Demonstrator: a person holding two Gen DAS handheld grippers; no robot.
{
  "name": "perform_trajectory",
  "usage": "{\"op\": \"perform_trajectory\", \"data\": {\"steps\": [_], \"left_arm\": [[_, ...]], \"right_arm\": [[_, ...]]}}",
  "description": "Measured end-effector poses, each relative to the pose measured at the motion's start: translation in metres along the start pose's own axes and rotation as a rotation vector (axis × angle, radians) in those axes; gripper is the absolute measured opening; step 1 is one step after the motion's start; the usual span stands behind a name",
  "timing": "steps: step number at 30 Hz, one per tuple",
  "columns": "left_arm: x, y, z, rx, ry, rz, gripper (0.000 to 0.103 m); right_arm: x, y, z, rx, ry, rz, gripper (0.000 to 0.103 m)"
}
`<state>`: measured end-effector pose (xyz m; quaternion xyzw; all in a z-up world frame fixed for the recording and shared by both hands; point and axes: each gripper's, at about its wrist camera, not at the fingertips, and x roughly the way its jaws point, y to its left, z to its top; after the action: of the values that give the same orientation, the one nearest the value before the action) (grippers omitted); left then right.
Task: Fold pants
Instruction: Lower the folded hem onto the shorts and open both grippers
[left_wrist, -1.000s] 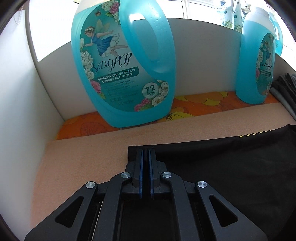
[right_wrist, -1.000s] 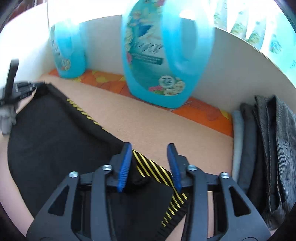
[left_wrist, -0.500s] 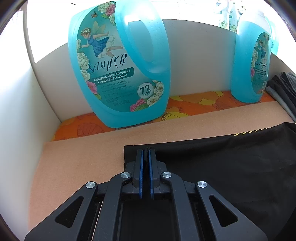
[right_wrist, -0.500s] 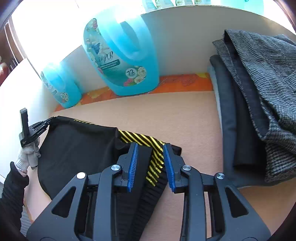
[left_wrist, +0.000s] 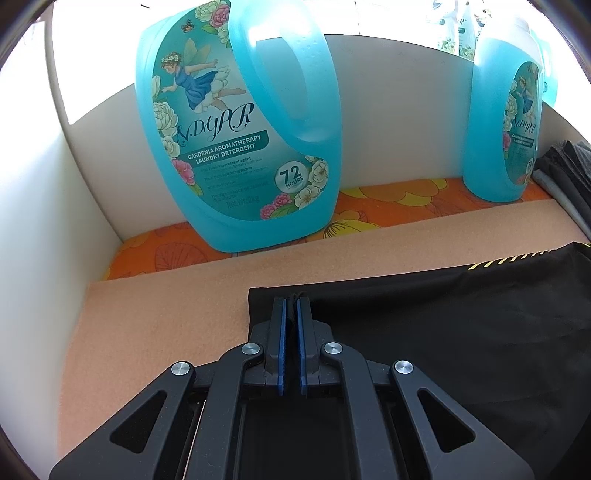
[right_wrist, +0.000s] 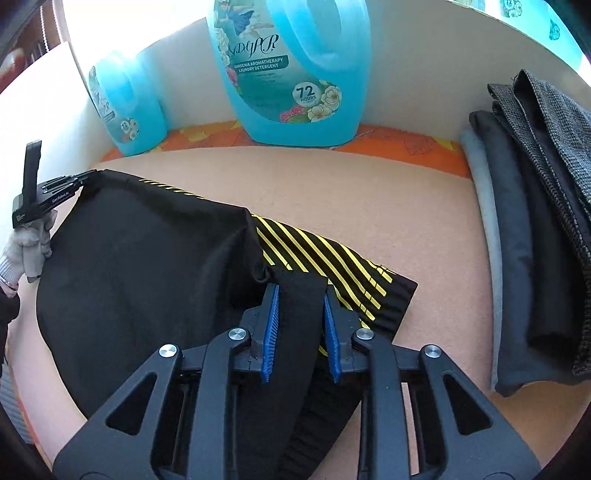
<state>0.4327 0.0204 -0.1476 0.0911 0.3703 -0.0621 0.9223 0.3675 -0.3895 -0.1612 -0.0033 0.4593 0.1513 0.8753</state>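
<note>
- Black fabric with a yellow-striped panel: the pants (right_wrist: 147, 266) lie spread on the tan foam mat (right_wrist: 424, 229), one end drawn out to the left, the ribbed waistband end near the right.
- Left gripper (left_wrist: 291, 308) has its blue pads pressed together on a corner of the cloth, with a thin bunch of fabric between them. That pinch pins the far end, so the pants stay taut and flat.
- Right gripper (right_wrist: 298, 295) has its fingers apart, straddling a black strip of the pants that runs up between the pads. They don't appear to squeeze it, so this reads as lining up for a grab, or just after letting go; I can't say which.
- Striped section sits folded under the black layer's edge, so a fold looks partly laid.
- Beyond the mat, two blue laundry detergent jugs (right_wrist: 295, 70) stand on an orange floral cloth (right_wrist: 406, 142) against the white wall, out of the way.
- At the right edge, a pile of folded grey garments (right_wrist: 535, 221) waits, well apart from the pants.
</note>
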Motion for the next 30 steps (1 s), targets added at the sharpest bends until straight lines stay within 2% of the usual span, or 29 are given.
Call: {"op": "perform_trajectory", "data": {"steps": [1,4,6,11,16,22,24,25,26,28,30], "left_arm": [[-0.001,0.0,0.0,-0.001,-0.003,0.004,0.004],[-0.004,0.0,-0.001,0.002,-0.012,0.015,0.004],[-0.007,0.002,0.0,-0.003,-0.02,0.017,0.004],[-0.01,0.004,0.011,-0.02,-0.036,0.033,0.004],[0.007,0.003,0.013,-0.009,0.008,0.065,0.004],[0.013,0.001,0.011,0.0,0.035,0.078,0.007],[0.009,0.0,0.012,0.01,0.029,0.079,0.009],[0.007,0.001,0.012,0.008,0.036,0.07,0.016],[0.005,0.002,0.013,0.006,0.043,0.066,0.024],[-0.004,0.007,0.014,0.0,0.031,0.077,0.028],[-0.016,0.015,0.016,-0.014,0.015,0.08,0.03]], "right_arm": [[-0.005,0.001,0.0,0.001,-0.017,-0.009,0.005],[-0.028,-0.005,0.005,0.014,-0.104,-0.059,0.004],[-0.037,-0.015,0.011,0.038,-0.128,-0.07,0.004],[-0.024,-0.021,0.021,0.038,-0.099,-0.1,0.004],[0.006,-0.019,0.019,0.016,-0.042,-0.136,0.004],[0.012,-0.013,0.019,-0.017,-0.017,-0.169,0.004],[0.007,-0.011,0.019,-0.021,-0.015,-0.176,0.008],[0.003,-0.01,0.018,-0.02,-0.019,-0.175,0.016],[-0.002,-0.008,0.018,-0.024,-0.027,-0.189,0.03],[-0.015,-0.003,0.015,-0.04,-0.055,-0.235,0.048],[-0.027,0.0,0.013,-0.045,-0.071,-0.252,0.049]]}}
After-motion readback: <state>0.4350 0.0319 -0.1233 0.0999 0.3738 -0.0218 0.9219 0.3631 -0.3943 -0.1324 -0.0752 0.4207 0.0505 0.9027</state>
